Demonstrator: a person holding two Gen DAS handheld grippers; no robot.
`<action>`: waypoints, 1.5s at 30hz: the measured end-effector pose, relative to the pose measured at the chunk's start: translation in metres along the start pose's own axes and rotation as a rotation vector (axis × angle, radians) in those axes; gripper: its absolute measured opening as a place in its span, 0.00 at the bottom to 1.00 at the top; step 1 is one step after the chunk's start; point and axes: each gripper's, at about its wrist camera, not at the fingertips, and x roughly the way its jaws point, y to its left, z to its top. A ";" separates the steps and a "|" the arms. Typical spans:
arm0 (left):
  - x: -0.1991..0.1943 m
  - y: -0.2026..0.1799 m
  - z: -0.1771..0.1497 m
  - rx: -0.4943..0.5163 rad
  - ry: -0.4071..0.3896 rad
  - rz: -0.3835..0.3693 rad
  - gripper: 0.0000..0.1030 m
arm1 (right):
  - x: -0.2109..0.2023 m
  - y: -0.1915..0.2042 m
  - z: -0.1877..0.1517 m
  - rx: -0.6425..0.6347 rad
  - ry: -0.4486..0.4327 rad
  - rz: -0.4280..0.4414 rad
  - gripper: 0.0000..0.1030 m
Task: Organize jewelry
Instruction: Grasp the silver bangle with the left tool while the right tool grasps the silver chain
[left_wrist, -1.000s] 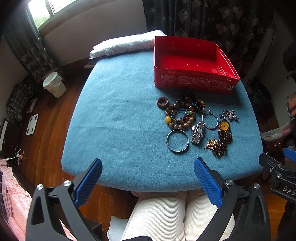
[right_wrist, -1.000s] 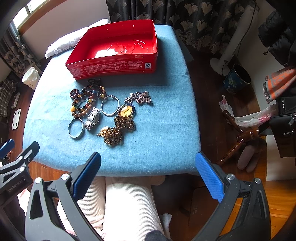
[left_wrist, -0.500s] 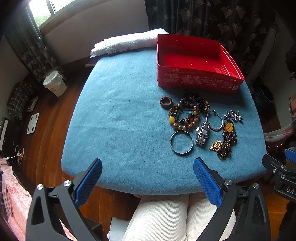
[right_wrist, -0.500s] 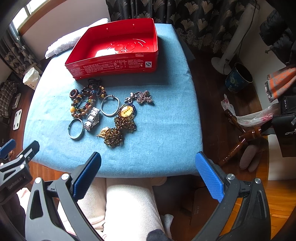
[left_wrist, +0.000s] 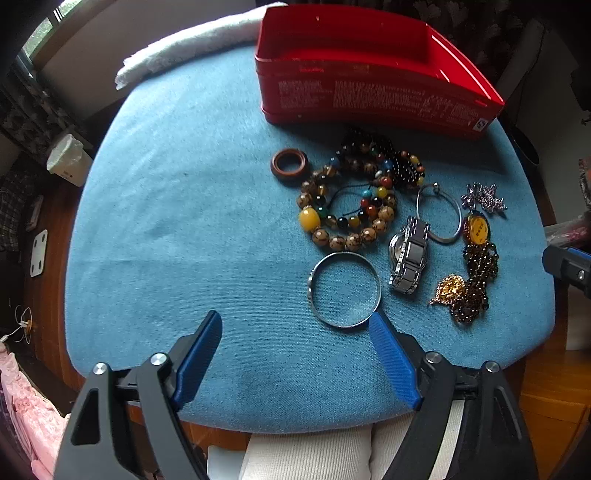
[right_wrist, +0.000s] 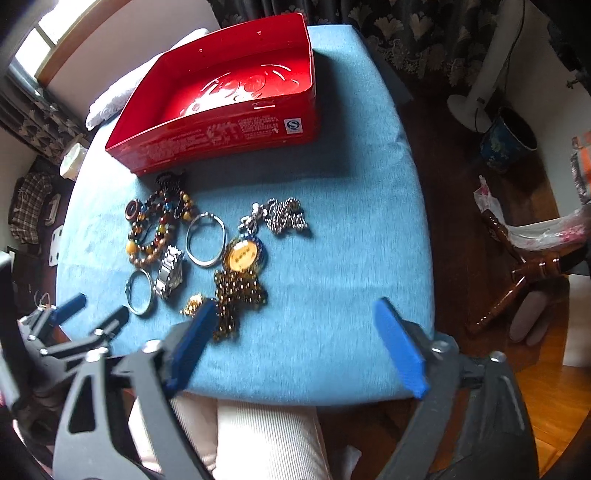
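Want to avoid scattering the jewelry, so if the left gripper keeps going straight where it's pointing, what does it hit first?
Probably bare blue cloth: the left gripper, jaws closing on nothing, points left of the silver bangle, whose near rim sits by the right pad. Depth is uncertain.

The left tongs (left_wrist: 295, 328) are closing above bare blue table (left_wrist: 177, 221), nothing between them. Past the right tip lies a silver bangle (left_wrist: 345, 290). Beyond the bangle sit beaded bracelets (left_wrist: 354, 206), a watch (left_wrist: 408, 260), and farthest, a red tin (left_wrist: 369, 96).
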 end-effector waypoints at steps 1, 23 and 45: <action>0.004 -0.001 0.001 0.004 0.012 -0.009 0.75 | 0.002 -0.001 0.002 0.001 0.005 0.009 0.69; 0.029 0.000 0.025 0.040 0.004 -0.053 0.49 | 0.048 -0.004 0.044 -0.017 0.040 0.033 0.50; 0.005 0.026 0.116 0.022 -0.127 -0.074 0.47 | 0.066 0.018 0.055 -0.129 0.017 -0.059 0.25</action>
